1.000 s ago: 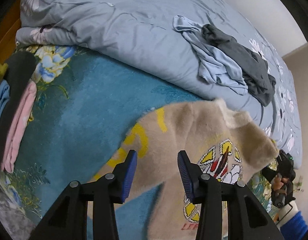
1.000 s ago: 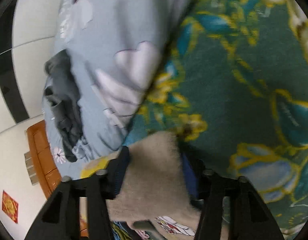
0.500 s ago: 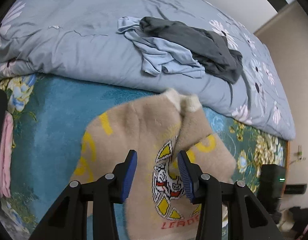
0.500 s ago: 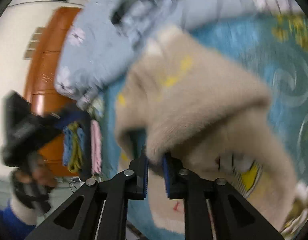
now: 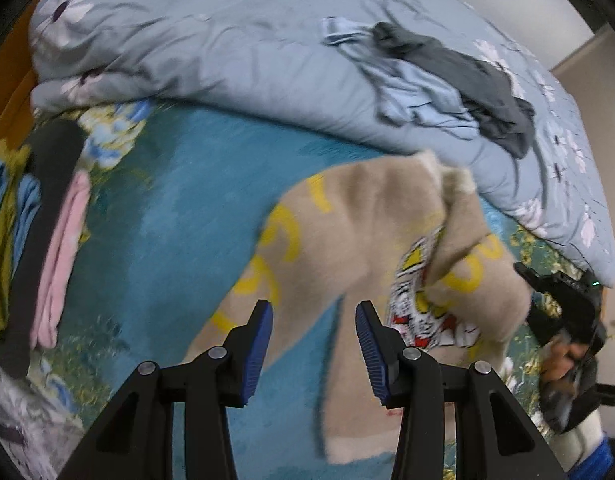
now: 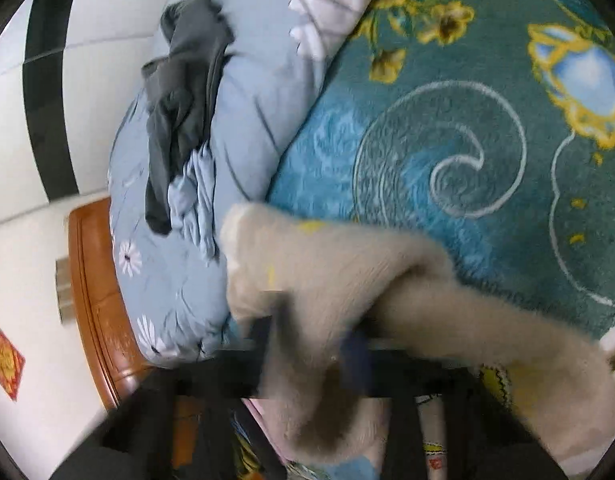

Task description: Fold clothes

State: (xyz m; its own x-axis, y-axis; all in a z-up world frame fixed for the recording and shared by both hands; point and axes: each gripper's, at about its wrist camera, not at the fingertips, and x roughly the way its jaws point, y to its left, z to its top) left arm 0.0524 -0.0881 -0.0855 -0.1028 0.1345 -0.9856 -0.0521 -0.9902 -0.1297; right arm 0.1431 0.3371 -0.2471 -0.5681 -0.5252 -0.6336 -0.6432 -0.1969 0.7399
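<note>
A fuzzy beige sweater (image 5: 367, 240) with yellow letters and a cartoon print lies on the teal floral bedspread (image 5: 167, 220), its right side folded over. My left gripper (image 5: 313, 344) is open and empty, hovering over the sweater's lower left part. My right gripper (image 5: 563, 320) is at the right edge in the left wrist view. In the right wrist view the right gripper (image 6: 315, 344) is blurred, and the beige sweater (image 6: 327, 280) fills the space between its jaws; I cannot tell if they are closed.
A grey-blue flowered duvet (image 5: 227, 60) is bunched at the back, with a light blue garment (image 5: 419, 96) and a dark grey garment (image 5: 479, 76) on it. Folded clothes (image 5: 47, 240) are stacked at the left. A wooden headboard (image 6: 95, 300) stands behind the bed.
The right gripper swung back from carrying the sweater's right side over the body. The left gripper drifted left over the lower left part and stayed open.
</note>
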